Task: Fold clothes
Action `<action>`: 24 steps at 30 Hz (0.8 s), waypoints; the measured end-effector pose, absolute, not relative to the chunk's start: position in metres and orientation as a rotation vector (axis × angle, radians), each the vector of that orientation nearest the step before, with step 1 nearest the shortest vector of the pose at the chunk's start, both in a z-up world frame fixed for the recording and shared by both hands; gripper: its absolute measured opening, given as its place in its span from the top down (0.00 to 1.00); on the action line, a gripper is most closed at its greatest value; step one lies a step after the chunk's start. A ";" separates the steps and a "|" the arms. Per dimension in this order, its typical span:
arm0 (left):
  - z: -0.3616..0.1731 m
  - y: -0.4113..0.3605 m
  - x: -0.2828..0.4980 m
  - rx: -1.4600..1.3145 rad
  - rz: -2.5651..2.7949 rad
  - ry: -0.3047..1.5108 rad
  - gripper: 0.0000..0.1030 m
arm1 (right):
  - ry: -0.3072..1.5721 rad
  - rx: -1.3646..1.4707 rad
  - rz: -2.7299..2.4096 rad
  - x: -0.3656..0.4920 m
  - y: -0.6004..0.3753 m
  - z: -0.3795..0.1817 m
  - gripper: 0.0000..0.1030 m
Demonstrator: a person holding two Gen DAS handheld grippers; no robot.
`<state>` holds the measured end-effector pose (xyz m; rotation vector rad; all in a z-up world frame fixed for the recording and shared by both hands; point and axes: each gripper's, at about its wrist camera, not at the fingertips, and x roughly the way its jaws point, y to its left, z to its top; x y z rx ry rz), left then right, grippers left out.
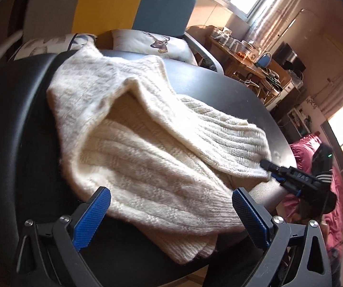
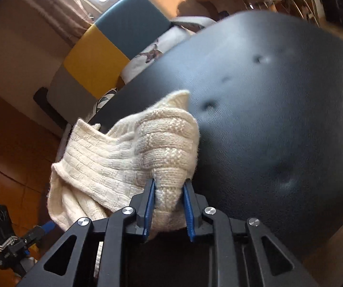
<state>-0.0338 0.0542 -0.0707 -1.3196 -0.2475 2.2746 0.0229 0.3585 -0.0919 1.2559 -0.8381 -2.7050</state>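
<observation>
On the black round table, a cream knitted sweater is spread, partly folded over itself, with its ribbed hem hanging slightly past the near edge. Directly behind that hem the left gripper is held, its blue-padded fingers set wide apart with nothing between them; the hem is seen lying in the gap, just ahead of the pads, and contact with either pad cannot be made out. At the right edge of the sweater, the right gripper is seen from the left wrist view as a dark tip meeting the knit fabric.

In the right wrist view, the right gripper is shown clamped on a bunched fold of the sweater, the fabric being pinched between the two blue pads and bulging out above and below them. The rest of the garment is draped to the left of the grip, lifted and crumpled, over the table's edge. The bare table top is seen to the right of the held fold. The left gripper appears small at the lower left, well apart from the clamped fold.

Beyond the table a chair in grey, yellow and teal panels is placed, with a deer-print cushion on its seat.
</observation>
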 end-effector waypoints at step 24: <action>-0.037 0.056 -0.065 -1.232 2.460 -0.116 0.01 | -0.260 1.308 -2.324 0.029 0.200 -0.116 0.74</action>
